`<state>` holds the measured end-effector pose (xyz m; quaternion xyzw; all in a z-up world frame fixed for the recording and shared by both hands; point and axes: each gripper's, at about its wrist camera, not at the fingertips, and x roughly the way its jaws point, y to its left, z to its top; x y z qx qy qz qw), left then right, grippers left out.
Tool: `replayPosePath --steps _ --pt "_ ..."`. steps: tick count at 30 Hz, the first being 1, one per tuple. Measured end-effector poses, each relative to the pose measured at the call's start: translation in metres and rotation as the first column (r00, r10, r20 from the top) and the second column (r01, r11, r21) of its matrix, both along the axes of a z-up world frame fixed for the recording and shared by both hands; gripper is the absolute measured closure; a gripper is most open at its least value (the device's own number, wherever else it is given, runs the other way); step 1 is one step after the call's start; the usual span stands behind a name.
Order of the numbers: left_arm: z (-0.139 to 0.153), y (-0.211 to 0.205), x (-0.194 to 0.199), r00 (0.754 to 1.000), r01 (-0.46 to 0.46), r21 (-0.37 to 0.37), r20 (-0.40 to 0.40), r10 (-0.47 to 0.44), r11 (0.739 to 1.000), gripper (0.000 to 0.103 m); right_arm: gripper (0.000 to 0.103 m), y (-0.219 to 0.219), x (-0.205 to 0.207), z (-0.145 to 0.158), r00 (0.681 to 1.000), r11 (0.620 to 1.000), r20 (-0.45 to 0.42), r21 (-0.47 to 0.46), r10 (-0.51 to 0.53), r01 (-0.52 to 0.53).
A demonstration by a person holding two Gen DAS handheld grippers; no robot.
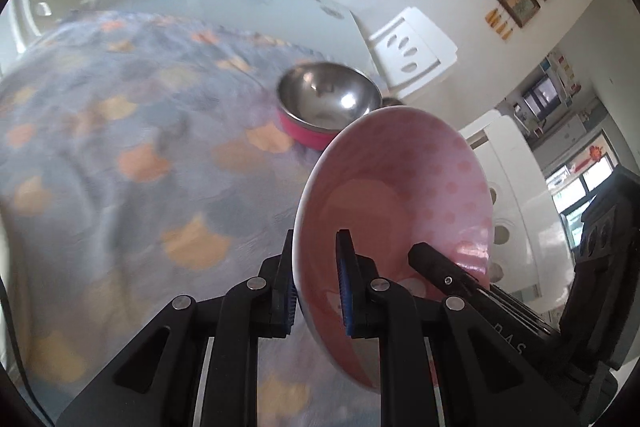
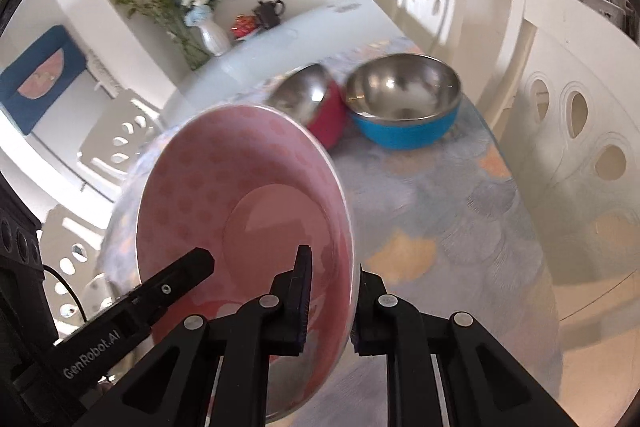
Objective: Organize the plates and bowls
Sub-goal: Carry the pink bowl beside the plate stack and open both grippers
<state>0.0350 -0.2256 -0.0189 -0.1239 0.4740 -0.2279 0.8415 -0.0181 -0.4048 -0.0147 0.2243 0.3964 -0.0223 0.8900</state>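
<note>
Above the patterned cloth (image 1: 120,155), both grippers (image 1: 316,283) (image 2: 328,301) angle downward, clamping opposite rims of the pink plate (image 1: 400,195).

We saw a pale glossy counter (image 2: 256,55) bearing a blue patterned cloth (image 2: 440,195), on which a red-sided steel bowl (image 2: 316,103) and a blue-sided steel bowl (image 2: 404,103) touched, with a white vase (image 2: 214,37) at the far end.

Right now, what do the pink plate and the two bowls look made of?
Pink plate: likely glazed ceramic, possibly melamine; glossy highlight, printed dots, thin white rim. Red bowl and blue bowl: polished stainless steel inside, mirror reflections; coloured outer shells, probably plastic or coated, with a duller sheen.
</note>
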Motion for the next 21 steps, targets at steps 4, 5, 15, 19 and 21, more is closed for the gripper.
replayPosePath --steps 4,5,15,19,21 --pt "0.014 0.036 -0.022 1.0 -0.027 0.01 0.006 0.027 1.0 0.089 0.088 0.034 -0.02 0.013 1.0 0.999 0.001 0.027 0.021 -0.021" --pt "0.016 0.044 -0.027 1.0 -0.031 0.011 0.004 0.03 0.999 0.089 0.088 0.044 -0.025 0.014 1.0 0.999 0.001 0.024 0.028 -0.028" --pt "-0.036 0.089 -0.034 0.988 -0.008 0.029 -0.151 0.012 1.0 0.089 0.087 0.103 -0.038 -0.023 0.986 1.0 -0.164 0.02 0.009 -0.006" --pt "-0.061 0.09 -0.02 0.978 0.0 0.022 -0.207 0.004 1.0 0.089 0.087 0.103 -0.025 -0.052 0.972 0.999 -0.236 0.042 -0.01 0.021" --pt "-0.067 0.089 -0.015 0.976 0.006 0.013 -0.216 -0.003 1.0 0.089 0.087 0.101 -0.021 -0.06 0.968 0.998 -0.25 0.041 -0.028 0.039"
